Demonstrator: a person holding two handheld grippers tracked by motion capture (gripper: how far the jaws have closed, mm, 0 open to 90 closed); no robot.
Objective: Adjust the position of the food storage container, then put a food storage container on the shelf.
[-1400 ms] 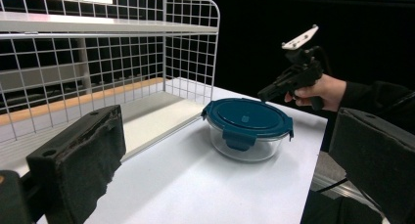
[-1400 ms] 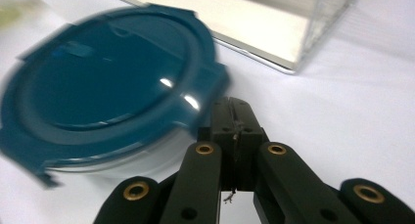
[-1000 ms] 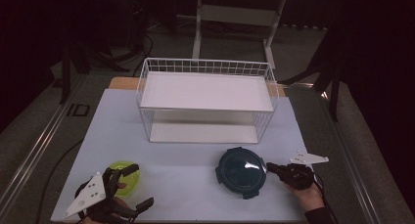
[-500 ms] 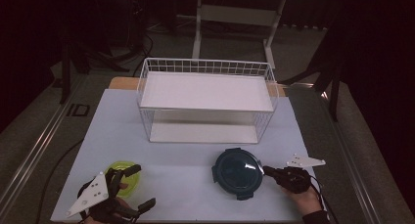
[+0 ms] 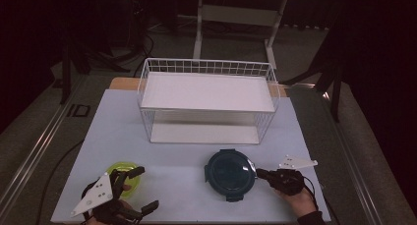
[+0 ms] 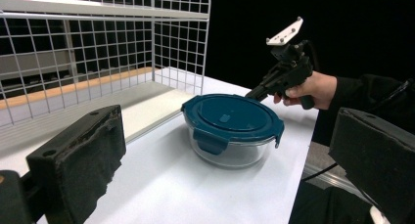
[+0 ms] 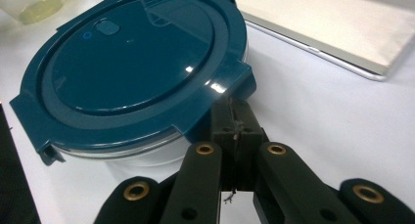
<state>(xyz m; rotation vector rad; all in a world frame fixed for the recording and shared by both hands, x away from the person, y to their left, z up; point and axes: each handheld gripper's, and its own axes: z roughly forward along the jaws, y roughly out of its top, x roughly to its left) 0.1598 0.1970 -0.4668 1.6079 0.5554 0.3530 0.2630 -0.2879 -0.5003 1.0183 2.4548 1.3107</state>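
A round glass container with a dark blue clip lid (image 5: 230,173) stands on the white table near its front edge. My right gripper (image 5: 259,174) comes in from the right, shut, with nothing between its pads. In the right gripper view its closed tip (image 7: 235,111) rests against the lid's side clip (image 7: 240,84). The left gripper view has the same container (image 6: 230,123) ahead of it. At the front left my left gripper (image 5: 140,189) stands open and empty, right beside a yellow-green bowl (image 5: 123,168).
A white two-level wire rack (image 5: 206,68) stands across the back half of the table, with a flat shelf on top and one below. Bare white tabletop (image 5: 182,151) lies between the rack and the container. Dark floor and cables surround the table.
My right gripper has slid left, and the blue-lidded container has shifted a little left ahead of it. The left gripper has stayed where it was.
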